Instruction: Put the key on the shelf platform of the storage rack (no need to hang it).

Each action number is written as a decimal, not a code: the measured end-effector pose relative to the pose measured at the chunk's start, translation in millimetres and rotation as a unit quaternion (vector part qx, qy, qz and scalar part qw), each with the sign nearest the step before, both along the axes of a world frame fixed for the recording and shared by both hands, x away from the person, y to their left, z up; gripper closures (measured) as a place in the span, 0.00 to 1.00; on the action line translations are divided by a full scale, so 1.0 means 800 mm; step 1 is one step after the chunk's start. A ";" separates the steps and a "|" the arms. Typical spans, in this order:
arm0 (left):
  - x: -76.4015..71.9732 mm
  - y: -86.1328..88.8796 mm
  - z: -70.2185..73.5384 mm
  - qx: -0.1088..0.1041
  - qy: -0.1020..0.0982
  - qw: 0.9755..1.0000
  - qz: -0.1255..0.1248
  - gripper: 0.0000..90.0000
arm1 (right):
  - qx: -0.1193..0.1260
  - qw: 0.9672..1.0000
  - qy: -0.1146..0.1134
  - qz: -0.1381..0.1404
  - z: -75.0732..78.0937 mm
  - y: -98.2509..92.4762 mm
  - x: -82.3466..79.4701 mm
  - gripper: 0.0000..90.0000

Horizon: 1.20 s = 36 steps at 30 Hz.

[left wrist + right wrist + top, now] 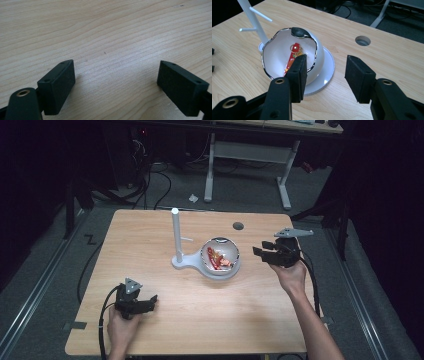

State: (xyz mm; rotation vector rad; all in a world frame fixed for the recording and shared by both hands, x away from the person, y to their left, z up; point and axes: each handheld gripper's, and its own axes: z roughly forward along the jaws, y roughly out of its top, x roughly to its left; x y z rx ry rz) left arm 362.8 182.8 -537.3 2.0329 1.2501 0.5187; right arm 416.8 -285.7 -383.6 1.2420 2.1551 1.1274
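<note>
Wood table (pixel 165 320): white bowl (pixel 222 251) mid, red packet (pixel 292 58) inside lying near-to-far, post (pixel 176 236) left. Left gripper (pixel 116 85), right gripper (pixel 325 75) wide open, empty.

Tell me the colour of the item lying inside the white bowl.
Mostly red, with small yellow and green marks; the right gripper view shows it best, inside the bowl.

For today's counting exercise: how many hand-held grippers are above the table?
2. The left hand-held gripper is near the table's front left; the right hand-held gripper is beside the bowl.
</note>
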 end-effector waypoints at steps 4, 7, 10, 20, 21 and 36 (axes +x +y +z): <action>0.000 0.000 0.000 -0.001 0.000 1.000 0.001 0.17 | 0.008 1.000 -0.006 -0.005 0.001 -0.008 -0.007 0.58; 0.000 0.000 0.000 -0.001 0.000 1.000 0.001 0.17 | 0.011 1.000 0.000 -0.014 -0.004 -0.019 -0.013 0.58; 0.000 0.000 0.000 -0.001 0.000 1.000 0.001 0.17 | 0.013 1.000 -0.002 -0.019 -0.002 -0.026 -0.017 0.58; 0.000 0.000 0.000 -0.001 0.000 1.000 0.001 0.17 | 0.020 0.999 -0.018 -0.025 0.007 -0.039 -0.035 0.58; 0.000 0.000 0.000 -0.001 0.000 1.000 0.001 0.17 | 0.023 0.999 -0.017 -0.030 0.005 -0.042 -0.036 0.58; 0.000 0.000 0.000 -0.001 0.000 1.000 0.001 0.17 | 0.049 0.997 -0.022 -0.063 -0.010 -0.078 -0.069 0.58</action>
